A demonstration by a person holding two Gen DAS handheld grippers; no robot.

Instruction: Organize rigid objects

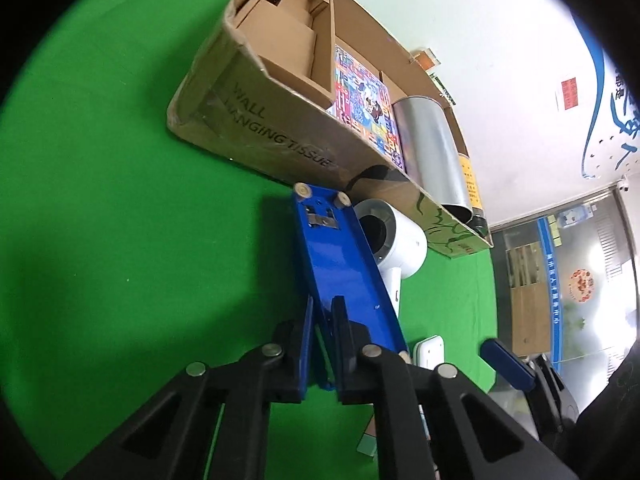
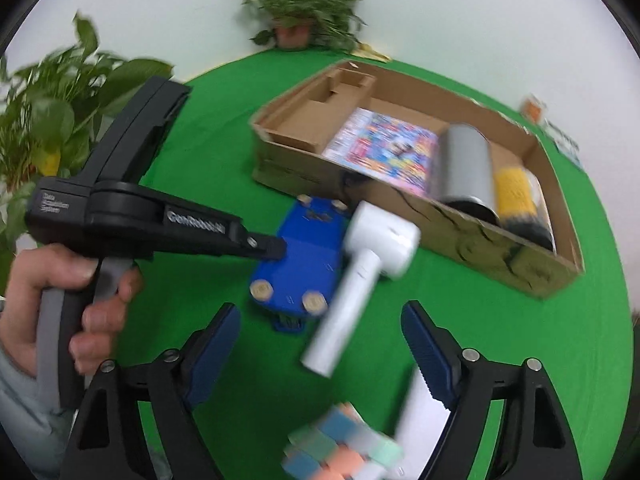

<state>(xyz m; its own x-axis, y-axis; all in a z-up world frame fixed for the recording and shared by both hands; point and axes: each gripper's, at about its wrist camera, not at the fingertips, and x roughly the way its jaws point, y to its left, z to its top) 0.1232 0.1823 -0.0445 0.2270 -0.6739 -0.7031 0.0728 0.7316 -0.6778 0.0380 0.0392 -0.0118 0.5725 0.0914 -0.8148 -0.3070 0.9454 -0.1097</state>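
Note:
My left gripper (image 1: pixel 322 320) is shut on the near edge of a flat blue box (image 1: pixel 340 256) with round wooden feet, tilted up off the green table; it also shows in the right wrist view (image 2: pixel 300 252), with the left gripper (image 2: pixel 276 250) on its left side. A white hair dryer (image 1: pixel 394 240) lies just right of the blue box (image 2: pixel 360 276). My right gripper (image 2: pixel 320 344) is open and empty, its jaws wide, near the dryer's handle end. An open cardboard box (image 2: pixel 480 236) behind holds a colourful booklet (image 2: pixel 384 148), a silver cylinder (image 2: pixel 468 168) and a yellow-labelled can (image 2: pixel 516 196).
A pastel puzzle cube (image 2: pixel 340 448) and a white flat object (image 2: pixel 416 412) lie near my right gripper. Potted plants stand at the back (image 2: pixel 300 12) and left (image 2: pixel 52 112). The cardboard box (image 1: pixel 256 132) has cardboard inserts at its far end.

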